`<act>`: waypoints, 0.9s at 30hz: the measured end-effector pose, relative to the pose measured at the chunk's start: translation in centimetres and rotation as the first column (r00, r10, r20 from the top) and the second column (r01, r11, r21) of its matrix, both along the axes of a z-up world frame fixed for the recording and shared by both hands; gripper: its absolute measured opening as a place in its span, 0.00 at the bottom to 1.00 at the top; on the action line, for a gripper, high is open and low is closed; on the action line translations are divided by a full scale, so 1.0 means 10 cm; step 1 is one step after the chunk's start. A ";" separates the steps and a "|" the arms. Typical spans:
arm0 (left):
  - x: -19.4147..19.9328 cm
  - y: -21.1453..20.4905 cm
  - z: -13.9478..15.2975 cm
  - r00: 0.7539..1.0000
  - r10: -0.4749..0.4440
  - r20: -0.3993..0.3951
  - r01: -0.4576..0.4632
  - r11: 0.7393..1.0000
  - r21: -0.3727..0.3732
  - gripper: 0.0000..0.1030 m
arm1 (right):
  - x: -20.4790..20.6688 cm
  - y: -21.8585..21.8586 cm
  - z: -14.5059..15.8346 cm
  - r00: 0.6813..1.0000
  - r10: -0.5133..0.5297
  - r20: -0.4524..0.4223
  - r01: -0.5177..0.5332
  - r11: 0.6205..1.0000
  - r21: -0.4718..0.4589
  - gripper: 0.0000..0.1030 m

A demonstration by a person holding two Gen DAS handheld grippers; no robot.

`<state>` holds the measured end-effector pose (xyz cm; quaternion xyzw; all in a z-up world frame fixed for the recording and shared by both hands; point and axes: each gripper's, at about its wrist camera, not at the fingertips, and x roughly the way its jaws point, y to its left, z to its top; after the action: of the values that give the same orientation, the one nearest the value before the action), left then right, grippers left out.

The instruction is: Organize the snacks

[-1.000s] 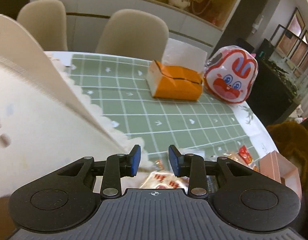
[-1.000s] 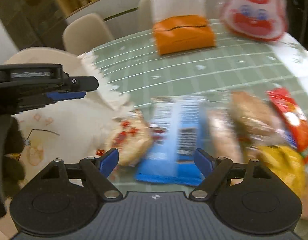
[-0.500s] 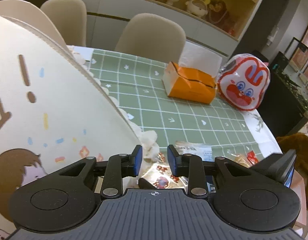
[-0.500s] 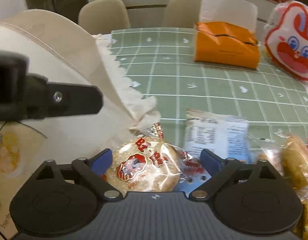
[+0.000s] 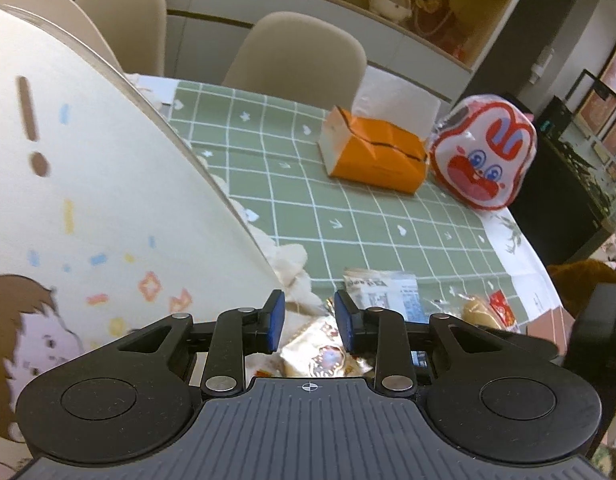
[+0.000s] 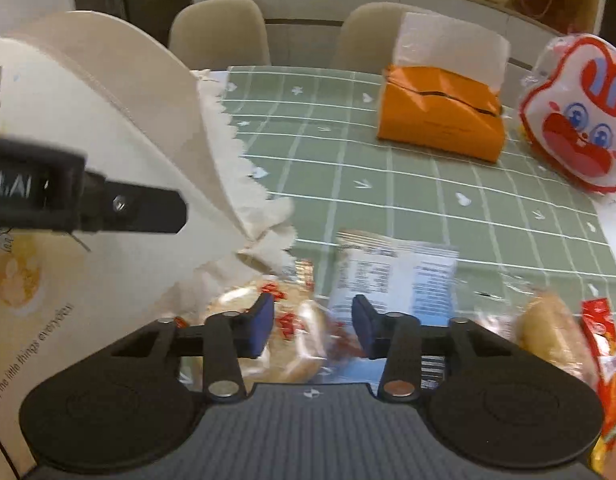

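A big cream fabric bag with cartoon print fills the left; it also shows in the right wrist view. My left gripper is open with a narrow gap, empty, beside the bag's ruffled edge. My right gripper has its jaws closed around a round rice cracker pack with red print, seen from above in the left wrist view. A white and blue snack packet lies just beyond it. A bread roll and a red packet lie at the right.
An orange tissue box and a rabbit-face bag stand at the far side of the green checked tablecloth. Two beige chairs stand behind the table. The left gripper's body crosses the right wrist view.
My right gripper has narrowed from wide open and closed in on the round cracker pack. The left gripper has held its narrow gap beside the bag and drifted slightly.
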<state>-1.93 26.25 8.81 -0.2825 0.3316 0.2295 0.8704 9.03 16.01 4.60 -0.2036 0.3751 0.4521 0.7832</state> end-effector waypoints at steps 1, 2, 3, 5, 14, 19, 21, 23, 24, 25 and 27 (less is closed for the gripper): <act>0.01 -0.01 -0.01 1.000 -0.005 -0.004 0.005 1.000 -0.001 0.31 | 0.03 -0.04 0.00 1.000 -0.011 -0.009 0.011 1.000 0.002 0.35; 0.03 -0.02 -0.02 1.000 -0.008 -0.010 0.008 1.000 0.000 0.31 | 0.06 -0.07 0.00 1.000 -0.023 -0.019 0.023 1.000 0.004 0.33; 0.04 -0.02 -0.03 1.000 -0.009 -0.014 0.009 1.000 0.001 0.31 | 0.09 -0.11 0.01 0.999 -0.034 -0.029 0.034 0.999 0.009 0.33; 0.04 -0.02 -0.04 1.000 -0.001 -0.020 0.001 1.000 0.006 0.31 | 0.12 -0.17 0.02 0.998 -0.045 -0.044 0.046 0.999 0.019 0.33; -0.10 0.14 0.06 0.998 0.054 -0.006 -0.054 0.998 0.015 0.31 | -0.23 0.07 -0.02 0.992 0.129 0.013 -0.129 0.991 0.046 0.89; -0.15 0.17 0.09 0.998 0.056 -0.003 -0.056 0.998 0.014 0.31 | -0.21 0.20 -0.28 0.984 0.176 0.029 -0.177 0.984 0.006 0.98; -0.17 0.17 0.08 0.999 0.054 0.003 -0.054 0.998 0.011 0.31 | -0.25 0.18 -0.33 0.977 0.202 0.073 -0.202 0.979 -0.012 1.00; -0.17 0.17 0.06 0.998 0.058 0.003 -0.058 0.998 0.000 0.31 | -0.29 0.16 -0.34 0.967 0.230 0.108 -0.227 0.973 -0.035 1.00; -0.17 0.17 0.05 0.998 0.058 0.001 -0.058 0.998 -0.003 0.31 | -0.28 0.17 -0.33 0.969 0.226 0.097 -0.223 0.974 -0.045 1.00; -0.16 0.16 0.04 0.998 0.056 -0.001 -0.056 0.998 -0.005 0.31 | -0.26 0.17 -0.31 0.973 0.216 0.084 -0.213 0.976 -0.052 0.99; -0.13 0.15 0.04 0.999 0.047 -0.002 -0.047 0.999 -0.006 0.31 | -0.24 0.16 -0.26 0.978 0.187 0.088 -0.182 0.982 -0.055 0.83</act>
<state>-3.27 27.72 9.21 -0.2924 0.3266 0.2491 0.8636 6.64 17.60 1.96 -0.2766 0.3281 0.5040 0.7496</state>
